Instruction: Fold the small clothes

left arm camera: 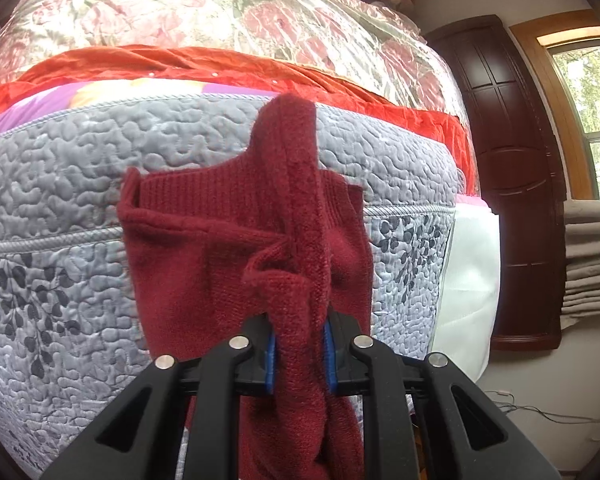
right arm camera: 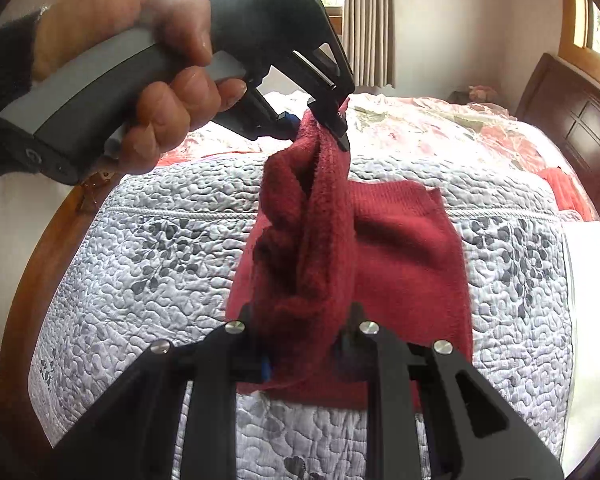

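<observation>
A small dark red knit garment (left arm camera: 236, 248) hangs lifted over the grey quilted bedspread (left arm camera: 60, 200). My left gripper (left arm camera: 300, 356) is shut on a bunched fold of it, cloth pinched between the blue pads. In the right wrist view the same red garment (right arm camera: 404, 256) partly rests flat on the bedspread (right arm camera: 140, 264), and a twisted ridge of it rises between both grippers. My right gripper (right arm camera: 304, 356) is shut on the near end of that ridge. The left gripper (right arm camera: 320, 124), held by a hand (right arm camera: 148, 80), clamps the far end higher up.
A floral quilt (left arm camera: 220, 12) and an orange-red blanket (left arm camera: 180, 64) lie farther up the bed. A dark wooden headboard (left arm camera: 512, 160) and window (left arm camera: 588, 96) stand to the right. White bedding (left arm camera: 468, 280) shows at the bed's edge. Curtains (right arm camera: 368, 20) hang behind.
</observation>
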### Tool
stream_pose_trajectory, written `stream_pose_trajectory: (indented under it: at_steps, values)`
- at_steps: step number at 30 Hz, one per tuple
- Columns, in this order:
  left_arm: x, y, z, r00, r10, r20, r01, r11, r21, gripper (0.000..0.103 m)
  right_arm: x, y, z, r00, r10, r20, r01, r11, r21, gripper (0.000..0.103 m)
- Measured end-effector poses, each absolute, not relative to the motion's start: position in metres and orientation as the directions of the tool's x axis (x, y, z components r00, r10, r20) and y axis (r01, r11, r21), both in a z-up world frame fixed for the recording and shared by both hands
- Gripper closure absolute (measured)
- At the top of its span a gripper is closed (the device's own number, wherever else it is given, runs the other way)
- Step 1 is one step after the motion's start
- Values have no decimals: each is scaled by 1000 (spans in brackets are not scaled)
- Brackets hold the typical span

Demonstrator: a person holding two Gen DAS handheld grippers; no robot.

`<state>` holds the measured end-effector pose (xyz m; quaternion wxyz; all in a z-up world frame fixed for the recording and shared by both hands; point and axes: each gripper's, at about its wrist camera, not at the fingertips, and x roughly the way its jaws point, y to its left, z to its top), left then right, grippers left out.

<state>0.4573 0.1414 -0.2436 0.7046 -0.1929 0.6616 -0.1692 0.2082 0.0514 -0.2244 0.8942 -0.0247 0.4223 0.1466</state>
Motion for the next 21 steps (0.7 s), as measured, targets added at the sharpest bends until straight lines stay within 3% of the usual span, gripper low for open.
stream_pose_trajectory:
  at_steps: [13, 21]
  values:
    - [471, 53, -291, 7, -428, -904, 28, 904, -427, 86, 221, -26, -263, 566, 270, -779, -176, 963, 206, 83]
    - [471, 16, -324, 3, -328, -945, 42, 944, -328, 86, 228, -70, -301, 523, 370, -768, -132, 925, 356, 82]
